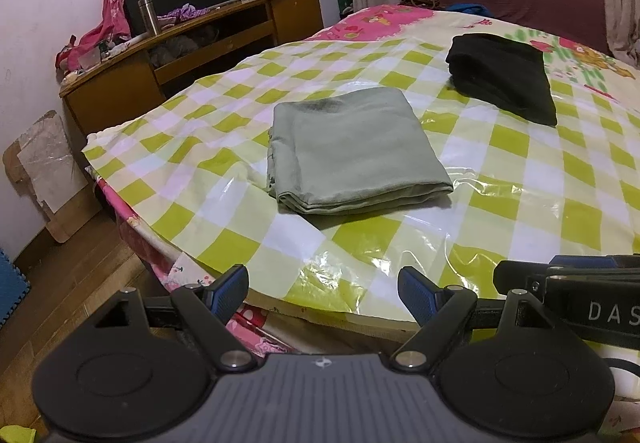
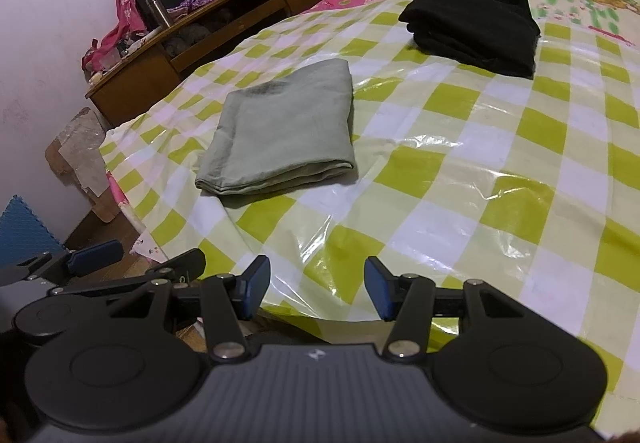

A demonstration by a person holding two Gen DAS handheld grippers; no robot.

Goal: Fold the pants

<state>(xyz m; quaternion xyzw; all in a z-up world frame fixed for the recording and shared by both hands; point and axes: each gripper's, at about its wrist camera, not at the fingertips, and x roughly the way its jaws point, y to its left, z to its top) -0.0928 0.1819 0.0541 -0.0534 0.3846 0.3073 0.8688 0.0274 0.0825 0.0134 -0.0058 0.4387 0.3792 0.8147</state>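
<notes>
The green pants (image 1: 352,151) lie folded on the bed's checkered sheet (image 1: 520,179) (black folded pants (image 1: 504,77) well beyond); left gripper (image 1: 323,297) spread wide, right gripper (image 2: 316,289) narrower, both empty.

A checked plastic sheet (image 1: 520,179) covers the bed (image 1: 376,19), bearing folded green pants (image 1: 356,147) and black pants (image 1: 504,79).

Left claw (image 1: 323,293) wide open; right claw (image 2: 317,291) half-open, both empty.

Sage-green pants (image 1: 356,147), green-checked sheet (image 1: 520,179)
</notes>
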